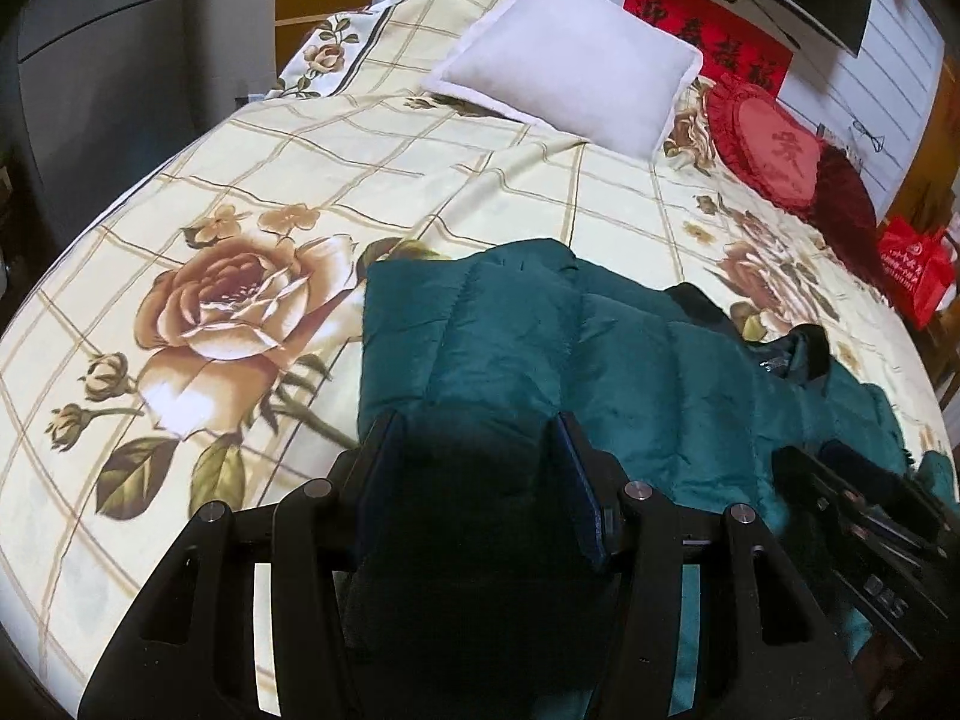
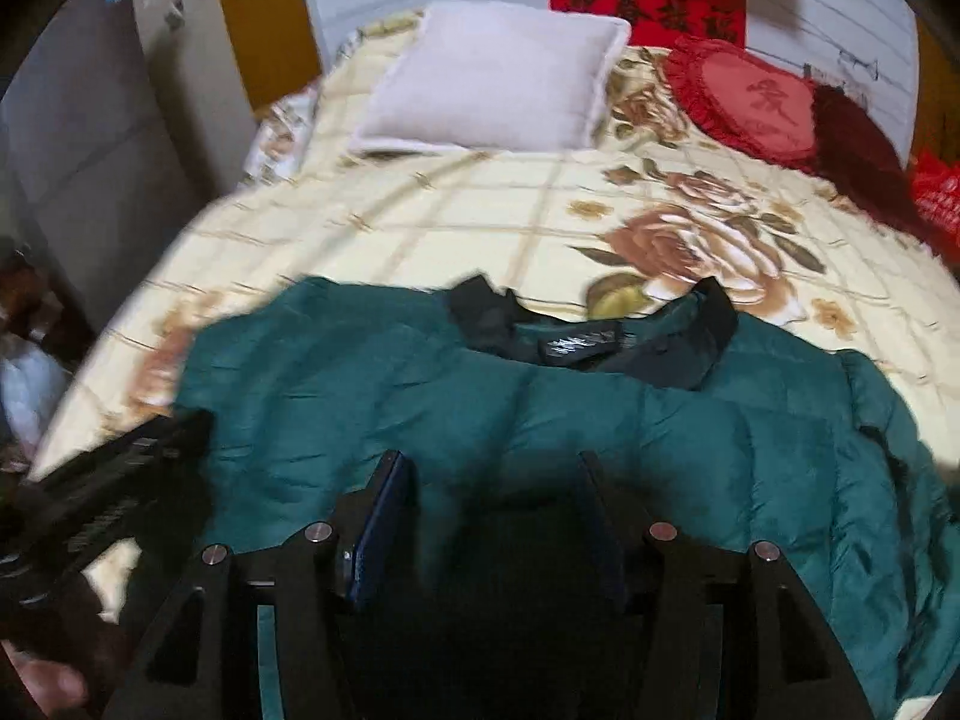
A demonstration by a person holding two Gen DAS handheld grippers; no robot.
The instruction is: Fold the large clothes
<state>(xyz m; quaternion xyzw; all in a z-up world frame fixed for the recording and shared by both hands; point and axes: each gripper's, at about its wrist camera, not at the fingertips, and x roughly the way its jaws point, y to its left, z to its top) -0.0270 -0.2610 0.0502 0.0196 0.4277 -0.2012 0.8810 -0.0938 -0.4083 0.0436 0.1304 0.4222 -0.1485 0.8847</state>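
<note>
Soft, even indoor light; fisheye bending and dark vignette at the edges; the right wrist view motion-blurred; the left sharp.

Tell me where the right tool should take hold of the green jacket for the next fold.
Grip the green jacket at its free right edge, coming in from the right side. That side lies spread flat on the bedspread with nothing on it, so it can be folded across.
</note>
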